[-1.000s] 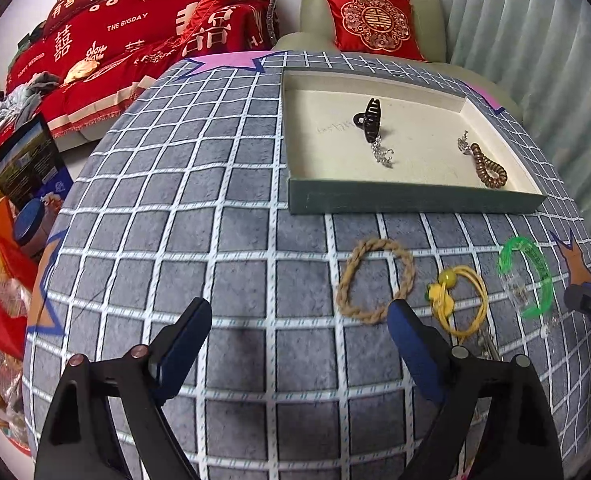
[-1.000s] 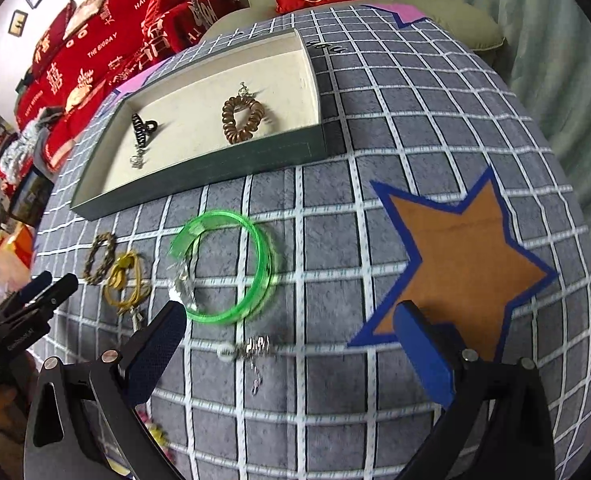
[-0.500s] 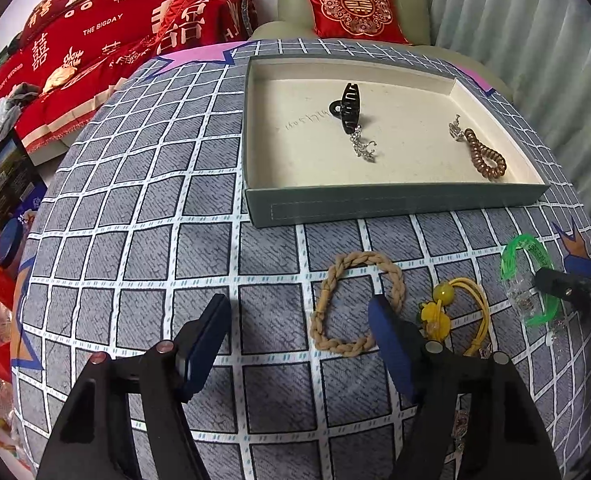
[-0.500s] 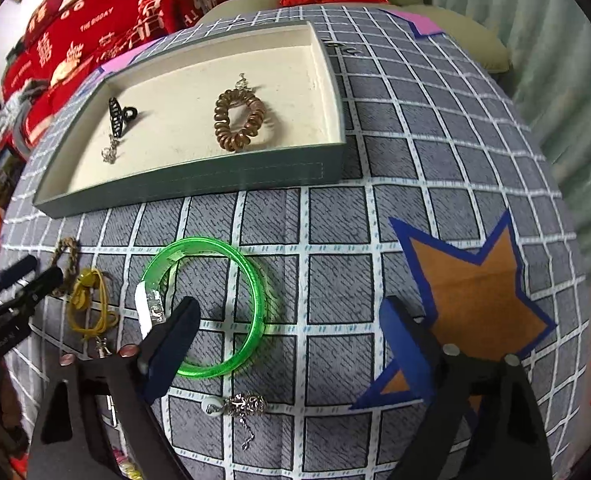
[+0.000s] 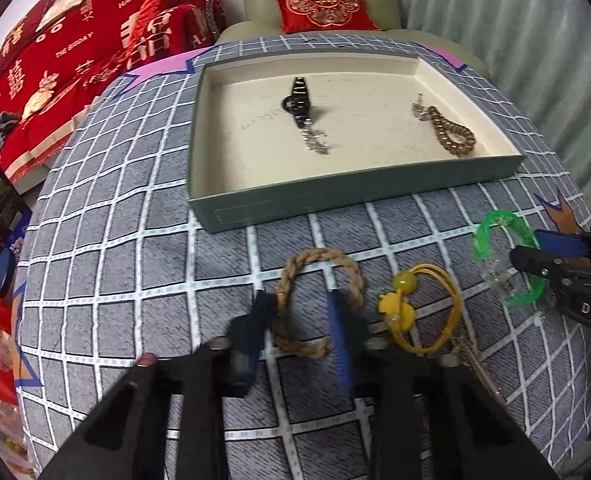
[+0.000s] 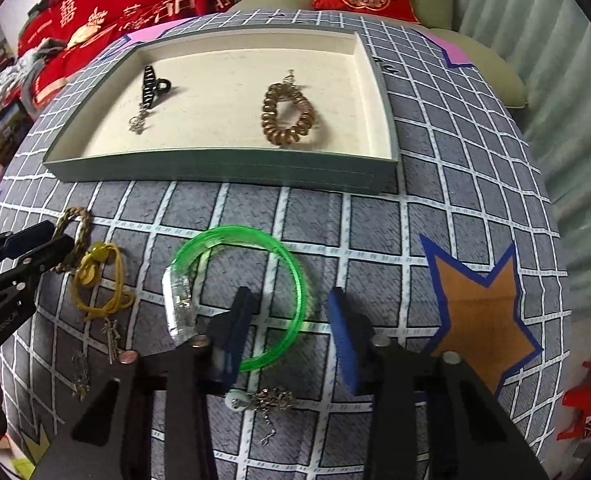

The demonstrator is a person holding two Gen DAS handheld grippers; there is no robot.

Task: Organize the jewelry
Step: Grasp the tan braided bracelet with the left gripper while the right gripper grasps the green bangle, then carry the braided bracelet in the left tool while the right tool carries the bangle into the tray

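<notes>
Left wrist view: left claw (image 5: 299, 308) down low on the gray checked tabletop (image 5: 115, 240), partly open, holding nothing yet. Stands with one finger on each side of the left part of the rope ring (image 5: 285, 280). Looks ready to pinch it.

Right wrist view: right claw (image 6: 290, 300) also partly open and empty. Has the right side of the green bangle (image 6: 235, 233) between its fingers, one finger inside the circle and one outside.

Green tray (image 5: 355, 196) just past both rings, with a black hair clip (image 5: 300, 96) and a brown coil band (image 5: 451, 136) already lying inside. Yellow hair tie (image 5: 451, 304) and a small silver chain (image 6: 267, 398) left out on the tabletop, near the claws.

Could go wrong like this:
- Could push the rope ring flat along the cloth and miss it, if the pinch comes too high.
- Could shoot the bangle out sideways, since hard, smooth plastic probably slips.
- Could snag the yellow hair tie, lying just beside the rope ring.
- Could bump the two claws together, working so near each other.
</notes>
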